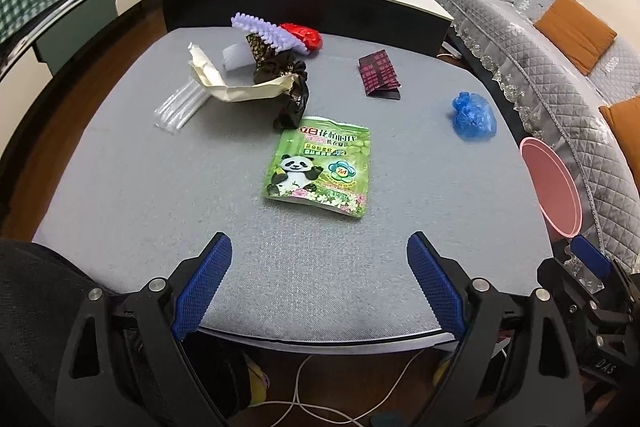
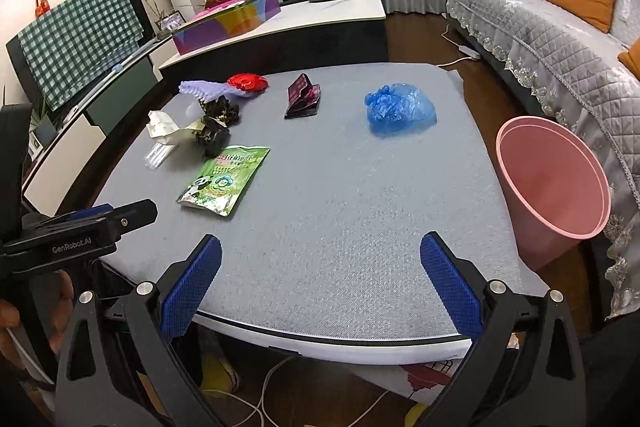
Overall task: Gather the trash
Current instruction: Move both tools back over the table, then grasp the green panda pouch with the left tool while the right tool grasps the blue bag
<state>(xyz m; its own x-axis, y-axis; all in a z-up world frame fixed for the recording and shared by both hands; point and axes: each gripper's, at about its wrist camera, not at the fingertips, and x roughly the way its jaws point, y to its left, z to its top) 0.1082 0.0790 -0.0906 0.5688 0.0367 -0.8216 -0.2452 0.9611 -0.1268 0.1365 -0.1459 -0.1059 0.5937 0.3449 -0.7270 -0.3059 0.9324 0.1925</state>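
Note:
Trash lies on a grey table (image 1: 140,187) (image 2: 360,227). A green panda pouch (image 1: 320,167) (image 2: 224,179) sits mid-table. Behind it are a black crumpled wrapper (image 1: 290,83) (image 2: 216,131), cream paper (image 1: 224,79) (image 2: 168,129), clear plastic sleeves (image 1: 180,107) (image 2: 157,153), a lilac ridged piece (image 1: 268,31) (image 2: 204,89) and a red wrapper (image 1: 304,35) (image 2: 247,82). A dark red packet (image 1: 378,75) (image 2: 303,97) and a blue plastic bag (image 1: 474,115) (image 2: 400,109) lie to the right. My left gripper (image 1: 320,279) and right gripper (image 2: 320,283) hover open and empty over the near edge.
A pink bin (image 2: 556,187) (image 1: 554,187) stands beside the table's right edge. A quilted sofa (image 2: 560,39) runs along the right. A white-topped counter (image 2: 320,15) with boxes stands behind. Cables (image 2: 264,387) lie on the floor below. The left gripper's body (image 2: 80,231) shows at left.

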